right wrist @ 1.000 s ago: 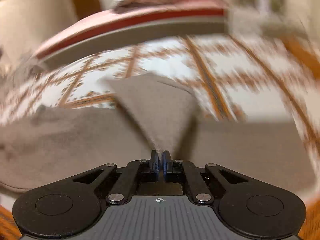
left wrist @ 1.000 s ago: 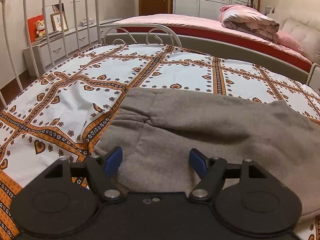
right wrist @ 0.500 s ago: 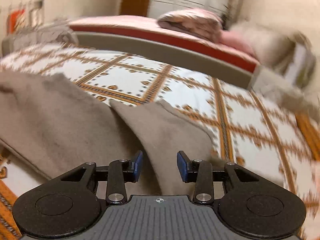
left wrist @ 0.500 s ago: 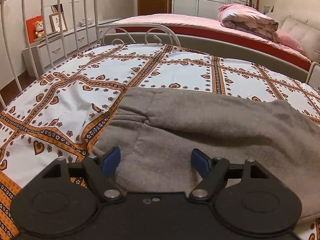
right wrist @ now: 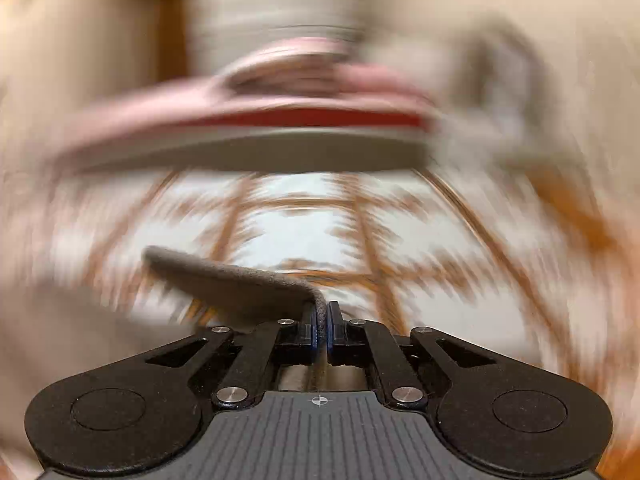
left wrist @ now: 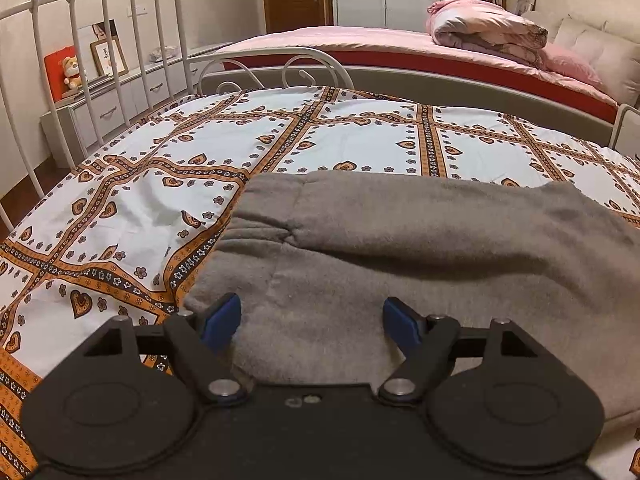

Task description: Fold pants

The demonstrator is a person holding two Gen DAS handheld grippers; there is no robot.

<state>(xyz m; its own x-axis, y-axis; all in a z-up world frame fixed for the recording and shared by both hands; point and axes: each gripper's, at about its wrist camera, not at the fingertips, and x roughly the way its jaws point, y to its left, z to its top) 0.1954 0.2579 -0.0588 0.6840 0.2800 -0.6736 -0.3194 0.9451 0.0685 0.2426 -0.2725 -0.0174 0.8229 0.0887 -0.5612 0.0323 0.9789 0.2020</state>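
Observation:
Grey fleece pants lie across the patterned bedspread, with a fold running along their length. My left gripper is open, its blue pads spread above the near edge of the pants, holding nothing. In the right wrist view my right gripper is shut on an edge of the grey pants, which lifts off to the left of the jaws. That view is heavily motion-blurred.
A white metal bed frame stands at the left and far end. Beyond it are a pink bed with a rolled quilt, a low drawer unit and wardrobes.
My right gripper opened half a second ago and has now shut again on a pants edge while moving fast. My left gripper stays open over the pants, barely moved.

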